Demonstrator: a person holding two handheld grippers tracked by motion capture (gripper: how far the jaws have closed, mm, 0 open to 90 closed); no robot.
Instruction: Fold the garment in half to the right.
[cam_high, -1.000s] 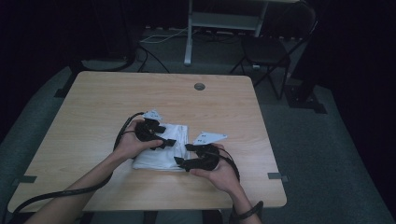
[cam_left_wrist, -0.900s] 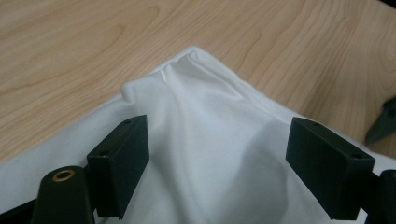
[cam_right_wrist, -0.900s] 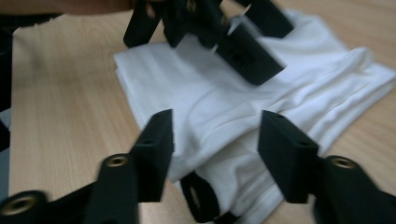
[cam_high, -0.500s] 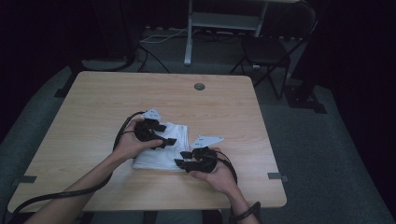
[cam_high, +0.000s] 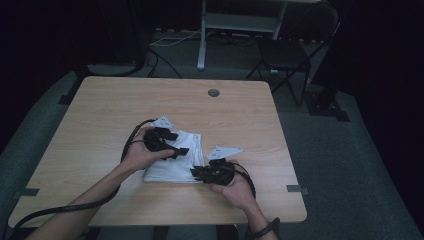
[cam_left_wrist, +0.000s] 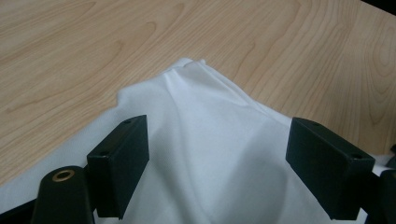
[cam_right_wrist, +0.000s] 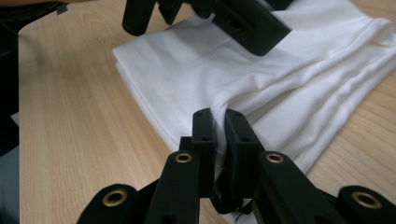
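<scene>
A: Where did the cloth sit, and what had hold of it?

B: One folded white cloth (cam_high: 172, 160) lay on the counter (cam_high: 100, 110), a little toward six o'clock of its middle. The right claw (cam_right_wrist: 220, 135) had just been closing and was pinched narrow on a ridge of fabric at the cloth's near edge. The left claw (cam_left_wrist: 217, 168) stood wide over the cloth's ten o'clock side, jaws apart with fabric bunched up between them, gripping nothing.

A: What could have gone wrong from there?

B: I judged the pinch thin. The right claw seemed to hold only the top layer, so a lift might have peeled that layer off and undone the fold. A pull toward three o'clock could also have dragged the whole stack, since the left claw pinned nothing.

A: And the count?

B: One cloth, two claws, one counter, and one small round grommet (cam_high: 213, 92) at its twelve o'clock edge. One chair (cam_high: 290, 50) stood beyond.
</scene>
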